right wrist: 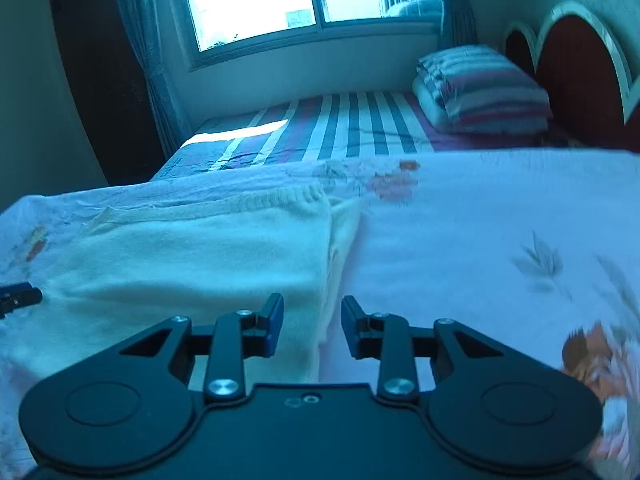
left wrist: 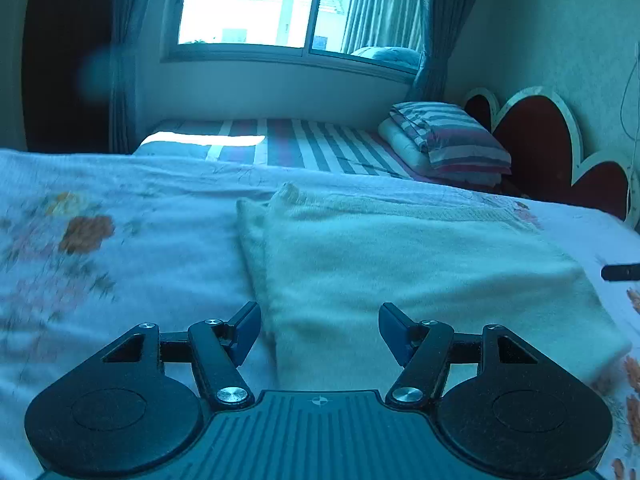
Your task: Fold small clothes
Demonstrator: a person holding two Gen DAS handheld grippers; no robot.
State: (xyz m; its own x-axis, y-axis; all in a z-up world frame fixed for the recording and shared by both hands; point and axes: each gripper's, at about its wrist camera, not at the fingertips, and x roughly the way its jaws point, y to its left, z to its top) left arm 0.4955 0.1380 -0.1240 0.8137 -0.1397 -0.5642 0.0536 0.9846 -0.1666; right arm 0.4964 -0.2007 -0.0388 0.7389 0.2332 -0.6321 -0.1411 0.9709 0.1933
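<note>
A cream knitted garment (left wrist: 420,272) lies folded flat on a floral bedsheet (left wrist: 120,264). My left gripper (left wrist: 319,320) is open and empty, just above the garment's near left edge. In the right wrist view the same garment (right wrist: 192,256) lies to the left, its ribbed hem at the far side. My right gripper (right wrist: 312,320) is open and empty over the garment's right edge, where a folded layer shows. The tip of the right gripper shows at the left wrist view's right edge (left wrist: 620,272). The left gripper's tip shows at the right wrist view's left edge (right wrist: 20,296).
The floral sheet (right wrist: 500,240) covers the near part of the bed. Beyond it lie a striped sheet (left wrist: 312,144) and a striped pillow stack (left wrist: 448,140) against a red heart-shaped headboard (left wrist: 540,140). A window (left wrist: 280,4) with curtains is behind.
</note>
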